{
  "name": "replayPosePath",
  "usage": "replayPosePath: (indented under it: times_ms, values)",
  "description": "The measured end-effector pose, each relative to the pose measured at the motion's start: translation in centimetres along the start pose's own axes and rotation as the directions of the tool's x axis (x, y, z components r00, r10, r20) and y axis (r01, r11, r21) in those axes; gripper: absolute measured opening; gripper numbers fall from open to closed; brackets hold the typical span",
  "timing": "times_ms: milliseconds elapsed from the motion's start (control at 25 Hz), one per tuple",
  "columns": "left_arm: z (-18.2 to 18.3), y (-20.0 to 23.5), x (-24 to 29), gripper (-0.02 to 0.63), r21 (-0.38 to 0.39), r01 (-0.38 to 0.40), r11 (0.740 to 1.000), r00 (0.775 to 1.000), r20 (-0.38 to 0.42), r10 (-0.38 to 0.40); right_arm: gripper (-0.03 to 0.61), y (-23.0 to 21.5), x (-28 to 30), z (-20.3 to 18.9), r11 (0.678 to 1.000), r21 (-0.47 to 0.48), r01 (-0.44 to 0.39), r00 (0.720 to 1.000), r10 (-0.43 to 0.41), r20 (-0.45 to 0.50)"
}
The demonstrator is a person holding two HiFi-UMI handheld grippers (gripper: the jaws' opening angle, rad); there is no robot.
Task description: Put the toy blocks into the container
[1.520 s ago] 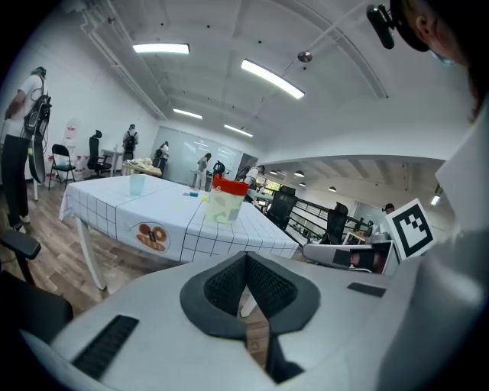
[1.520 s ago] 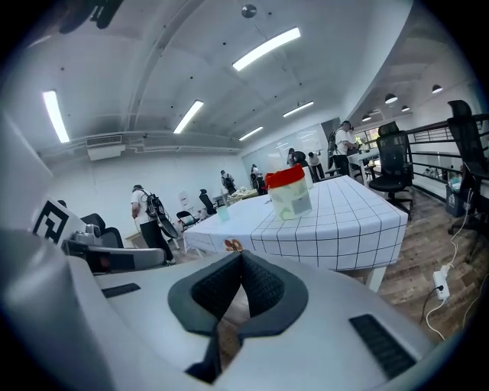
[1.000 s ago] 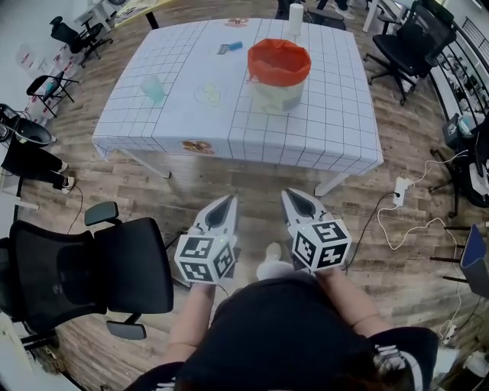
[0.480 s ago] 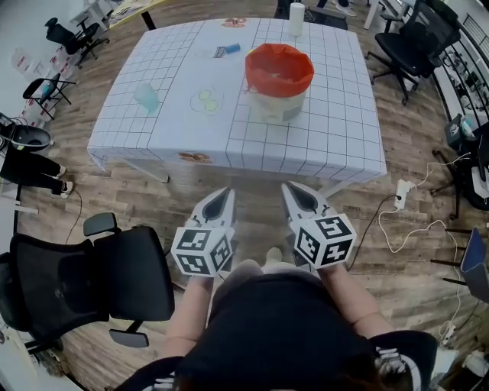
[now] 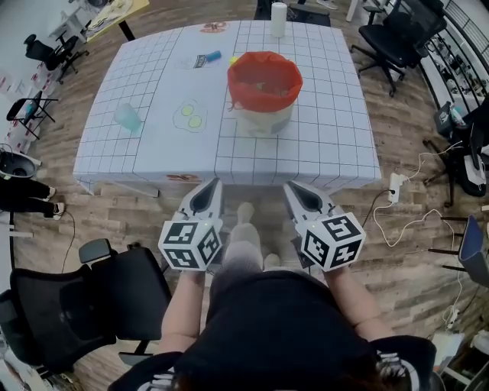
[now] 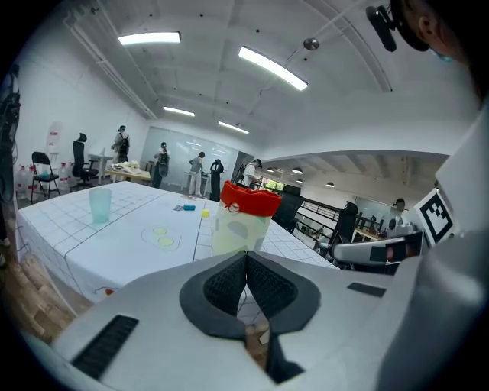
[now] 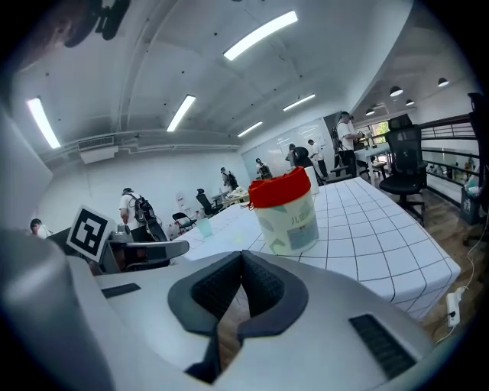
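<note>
A pale container lined with a red bag (image 5: 263, 92) stands on the white gridded table (image 5: 328, 145), right of centre. A blue block (image 5: 212, 56) and a small yellow block (image 5: 254, 59) lie on the table beyond it. My left gripper (image 5: 212, 185) and right gripper (image 5: 293, 186) hover side by side over the floor just short of the table's near edge, both shut and empty. The left gripper view looks past shut jaws (image 6: 246, 256) at the container (image 6: 243, 221) and the blocks (image 6: 188, 207). In the right gripper view the jaws (image 7: 241, 256) are shut too, facing the container (image 7: 286, 210).
A teal cup (image 5: 127, 117) and a sheet with two green discs (image 5: 189, 116) sit left on the table, a white cylinder (image 5: 279, 19) at its far edge. A black office chair (image 5: 69, 305) stands at my left. Cables and a power strip (image 5: 395, 187) lie on the floor at right.
The table and container have come nearer in the head view as the person stepped toward them. Both grippers stay shut and side by side.
</note>
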State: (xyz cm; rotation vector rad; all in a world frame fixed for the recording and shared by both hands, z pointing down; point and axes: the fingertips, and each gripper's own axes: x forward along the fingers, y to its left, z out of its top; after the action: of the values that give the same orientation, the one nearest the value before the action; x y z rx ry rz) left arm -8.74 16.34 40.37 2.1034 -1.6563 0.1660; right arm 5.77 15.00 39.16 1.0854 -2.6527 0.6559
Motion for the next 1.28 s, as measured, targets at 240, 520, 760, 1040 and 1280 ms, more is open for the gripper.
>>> replayPosePath:
  times_ms: [240,520,760,1040,1280]
  values:
    - [3.7,3.0,5.4,0.026,0.054,0.056,0.997,0.998,-0.013,-0.055,0.015,-2.6,3.2,3.7,0.999,0.016,0.040,0.999,-0.040,0.015]
    - [8.4,6.3,11.1,0.026,0.136,0.088,0.987,0.996,-0.024,-0.085,0.015,-4.4,7.7,9.3,0.999,-0.007,0.040,0.998,-0.040,0.038]
    - [12.0,8.6,15.0,0.026,0.156,0.111,0.981,0.994,-0.021,-0.109,0.015,-5.1,10.5,14.1,0.999,-0.025,0.021,0.997,-0.019,0.079]
    - [15.3,10.9,19.1,0.026,0.176,0.149,0.973,0.989,-0.014,-0.149,0.015,-6.5,13.5,17.6,0.998,-0.044,0.046,0.995,-0.042,0.088]
    - [16.7,12.3,22.1,0.028,0.194,0.193,0.962,0.981,-0.026,-0.192,0.015,-8.1,15.8,20.4,0.993,-0.081,0.083,0.992,-0.075,0.097]
